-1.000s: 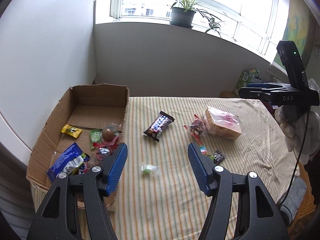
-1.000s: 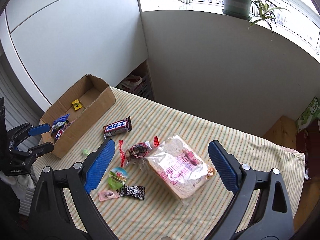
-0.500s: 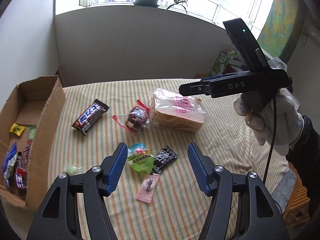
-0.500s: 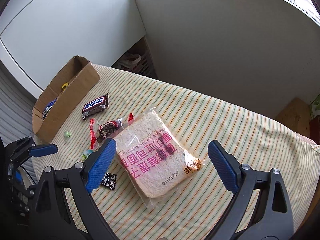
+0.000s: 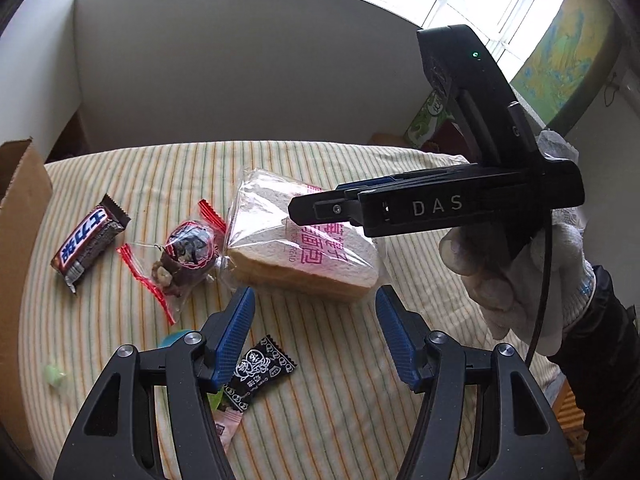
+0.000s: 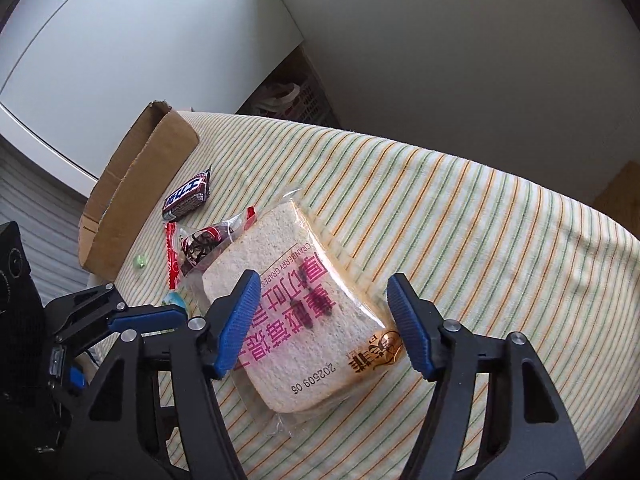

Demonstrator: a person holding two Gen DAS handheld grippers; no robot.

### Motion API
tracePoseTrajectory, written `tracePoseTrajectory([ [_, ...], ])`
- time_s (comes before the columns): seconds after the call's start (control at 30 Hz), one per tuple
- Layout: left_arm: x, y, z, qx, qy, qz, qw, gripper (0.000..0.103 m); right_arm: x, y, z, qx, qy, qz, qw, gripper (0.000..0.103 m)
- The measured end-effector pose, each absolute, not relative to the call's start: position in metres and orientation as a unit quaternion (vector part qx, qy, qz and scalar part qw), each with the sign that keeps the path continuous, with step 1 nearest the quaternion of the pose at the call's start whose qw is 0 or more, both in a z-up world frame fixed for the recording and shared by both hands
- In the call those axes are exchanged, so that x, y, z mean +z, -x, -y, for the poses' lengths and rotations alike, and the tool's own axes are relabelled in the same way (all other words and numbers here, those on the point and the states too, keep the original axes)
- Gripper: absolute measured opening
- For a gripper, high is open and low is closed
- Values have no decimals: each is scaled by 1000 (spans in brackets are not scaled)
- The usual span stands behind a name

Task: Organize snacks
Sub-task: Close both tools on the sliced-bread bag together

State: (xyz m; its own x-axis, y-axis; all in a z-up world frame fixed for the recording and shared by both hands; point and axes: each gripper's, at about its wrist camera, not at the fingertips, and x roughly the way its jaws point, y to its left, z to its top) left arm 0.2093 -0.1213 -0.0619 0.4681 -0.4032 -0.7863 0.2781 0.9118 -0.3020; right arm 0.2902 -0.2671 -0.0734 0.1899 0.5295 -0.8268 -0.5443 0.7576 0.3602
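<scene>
A bagged slice loaf of bread (image 6: 316,312) lies on the striped cloth. My right gripper (image 6: 324,320) hangs over it with its jaws closing; the bread is between the blue pads, which do not visibly press on it. From the left wrist view, the right gripper (image 5: 320,210) reaches over the bread (image 5: 304,256), held by a gloved hand (image 5: 516,280). My left gripper (image 5: 316,316) stands open and empty just in front of the bread. A black candy packet (image 5: 260,368) lies by its left finger.
A cardboard box (image 6: 136,196) stands at the left table edge. Beside it lie a Snickers bar (image 5: 88,244), a red-trimmed clear snack bag (image 5: 188,252), a small green candy (image 5: 54,374) and a pink packet (image 5: 228,424). A green carton (image 5: 430,124) stands behind.
My left gripper swung right from the box to the bread, still half open. The right gripper came down over the bread and its jaws narrowed.
</scene>
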Motion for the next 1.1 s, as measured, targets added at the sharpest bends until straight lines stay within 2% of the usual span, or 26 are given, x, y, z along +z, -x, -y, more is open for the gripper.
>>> tracePoseTrajectory([
  [0.23,-67,-214,125,-203,62,-477,853,59,-76,-271,270,364,-4,-551,751,56],
  [0.27,-68,-213,126,-205,59,-478,852,53,-76,-267,271,364,-5,-552,750,55],
  [0.43,-66,-207,128,-212,45,-474,853,39,-75,-257,274,354,-12,-552,755,43],
  [0.63,-61,-205,122,-194,44,-462,864,37,-77,-249,266,347,4,-559,753,41],
  [0.77,-73,-206,109,-194,61,-484,851,36,-79,-246,267,349,4,-561,751,41],
  [1.03,-79,-212,108,-204,65,-492,844,40,-84,-248,276,354,-28,-565,745,45],
  [1.1,-80,-213,111,-208,62,-492,843,43,-83,-246,275,352,-26,-563,747,45],
])
